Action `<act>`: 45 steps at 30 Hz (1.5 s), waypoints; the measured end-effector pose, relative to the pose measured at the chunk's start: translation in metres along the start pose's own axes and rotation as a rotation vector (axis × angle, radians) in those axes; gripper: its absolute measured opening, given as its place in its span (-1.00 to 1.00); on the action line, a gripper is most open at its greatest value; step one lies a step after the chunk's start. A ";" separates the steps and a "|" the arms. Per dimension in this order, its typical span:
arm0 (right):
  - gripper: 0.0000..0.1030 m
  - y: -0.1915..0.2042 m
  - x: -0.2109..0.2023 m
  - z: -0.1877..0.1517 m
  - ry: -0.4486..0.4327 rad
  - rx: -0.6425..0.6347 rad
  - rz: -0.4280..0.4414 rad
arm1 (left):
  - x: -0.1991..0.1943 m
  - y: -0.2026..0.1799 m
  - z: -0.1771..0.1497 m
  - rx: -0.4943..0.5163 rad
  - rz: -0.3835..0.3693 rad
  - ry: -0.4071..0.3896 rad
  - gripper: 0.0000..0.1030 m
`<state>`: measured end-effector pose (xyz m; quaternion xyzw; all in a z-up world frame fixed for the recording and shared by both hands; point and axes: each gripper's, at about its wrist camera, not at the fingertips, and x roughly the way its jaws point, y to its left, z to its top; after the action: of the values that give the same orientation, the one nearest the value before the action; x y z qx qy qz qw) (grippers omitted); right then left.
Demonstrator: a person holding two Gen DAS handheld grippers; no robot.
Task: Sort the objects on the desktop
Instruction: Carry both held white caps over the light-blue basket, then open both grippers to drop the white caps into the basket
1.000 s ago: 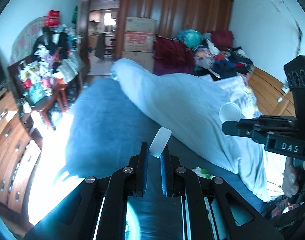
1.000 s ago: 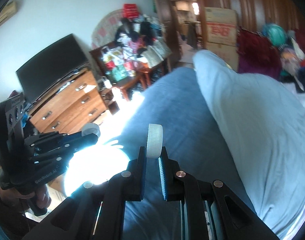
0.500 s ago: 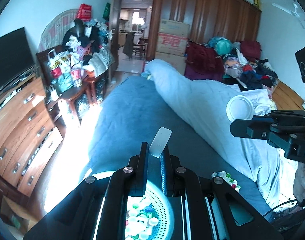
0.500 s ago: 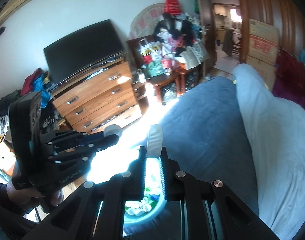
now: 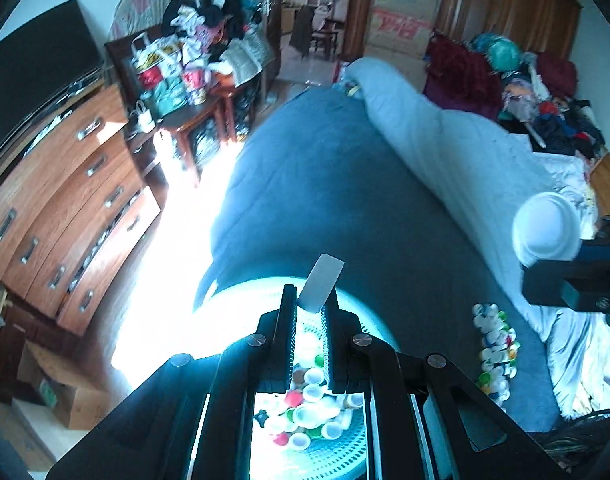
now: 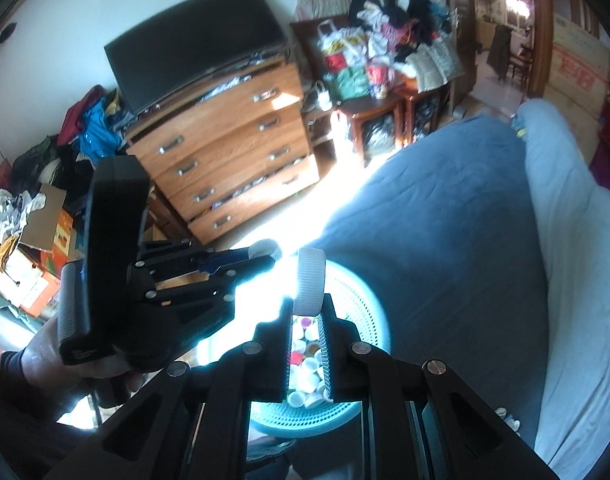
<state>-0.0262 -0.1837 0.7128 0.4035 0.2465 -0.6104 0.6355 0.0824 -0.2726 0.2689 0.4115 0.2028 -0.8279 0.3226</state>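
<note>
My left gripper (image 5: 309,304) is shut on a white bottle cap (image 5: 320,284) seen edge-on, above a pale perforated basket (image 5: 357,452) holding several coloured and white caps. My right gripper (image 6: 307,312) is shut on a white ribbed cap (image 6: 309,286) over the same basket (image 6: 357,288). The right gripper's cap also shows in the left wrist view (image 5: 547,230) at the right. The left gripper shows in the right wrist view (image 6: 261,254), just left of my right fingers.
A pile of loose caps (image 5: 495,350) lies on the blue bedspread (image 5: 345,184). A pale quilt (image 5: 465,148) runs along the bed's right. A wooden dresser (image 6: 233,160) with a TV stands left, over a sunlit floor.
Both grippers tilted down and moved over the basket, which came into view beneath the fingers. Each still holds its cap.
</note>
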 end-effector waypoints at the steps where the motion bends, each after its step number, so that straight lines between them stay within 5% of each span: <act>1: -0.74 0.000 0.003 0.000 0.008 -0.001 0.004 | 0.003 0.002 -0.002 -0.002 0.008 0.007 -0.84; 11: -0.74 0.006 0.028 0.003 0.088 -0.018 0.037 | 0.025 0.021 -0.011 -0.009 0.024 0.064 -0.83; 45: -0.73 0.001 0.055 0.019 0.131 -0.003 0.029 | 0.054 0.037 -0.009 -0.003 -0.012 0.135 -0.83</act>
<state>-0.0210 -0.2316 0.6793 0.4451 0.2828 -0.5730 0.6274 0.0890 -0.3138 0.2175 0.4647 0.2279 -0.7998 0.3041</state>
